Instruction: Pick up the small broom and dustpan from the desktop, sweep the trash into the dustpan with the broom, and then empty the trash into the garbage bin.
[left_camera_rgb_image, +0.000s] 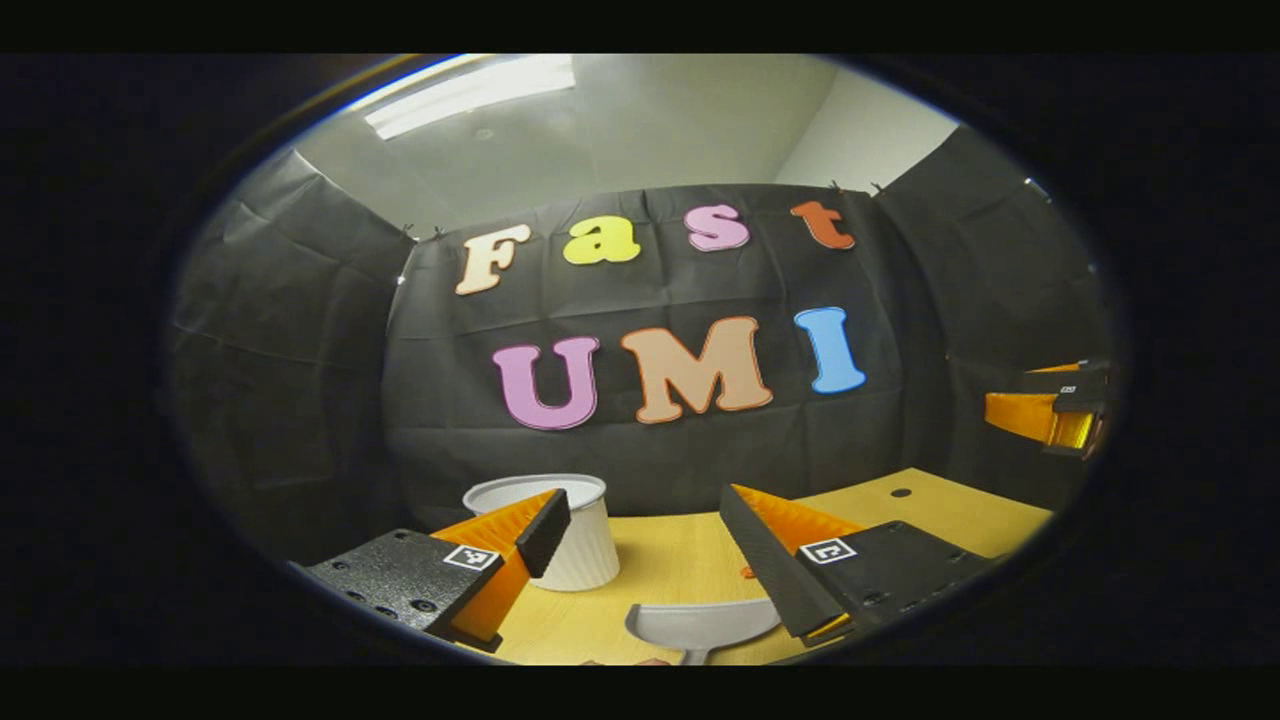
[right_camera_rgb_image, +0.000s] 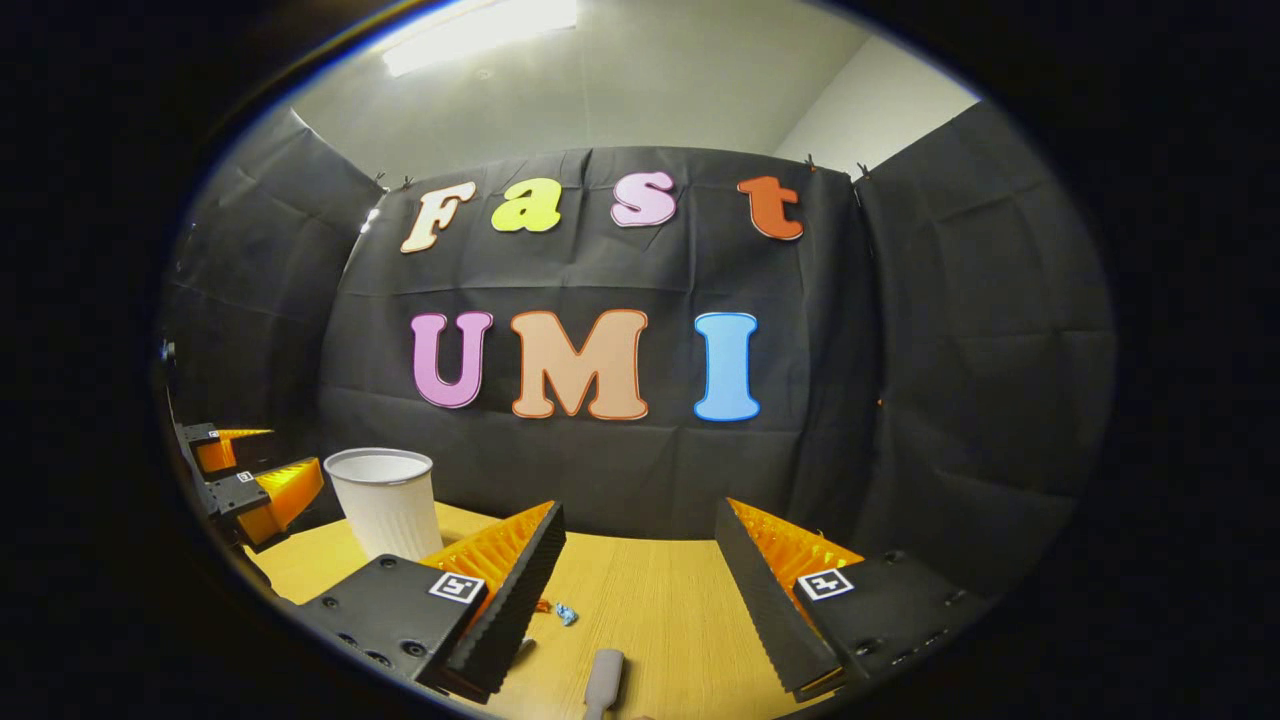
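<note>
- Sweeping not begun: both grippers hover with jaws spread, holding nothing.
- Dustpan (left_camera_rgb_image: 700, 622) lies on the table (left_camera_rgb_image: 660, 560) just right of the bin (left_camera_rgb_image: 565, 530), under the left gripper (left_camera_rgb_image: 640, 540).
- Right gripper view: broom (right_camera_rgb_image: 603, 682) handle below the right gripper (right_camera_rgb_image: 635, 560), trash (right_camera_rgb_image: 566, 613) right of the bin.

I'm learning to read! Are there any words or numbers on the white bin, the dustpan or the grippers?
Nothing here can be read as a word or number.
Garbage bin: plain, no text.
Dustpan: plain, no text.
Left gripper: square markers with a black-and-white pattern, not words.
Right gripper: the same kind of pattern squares; its small tag, seen far off, is too small to read.
</note>
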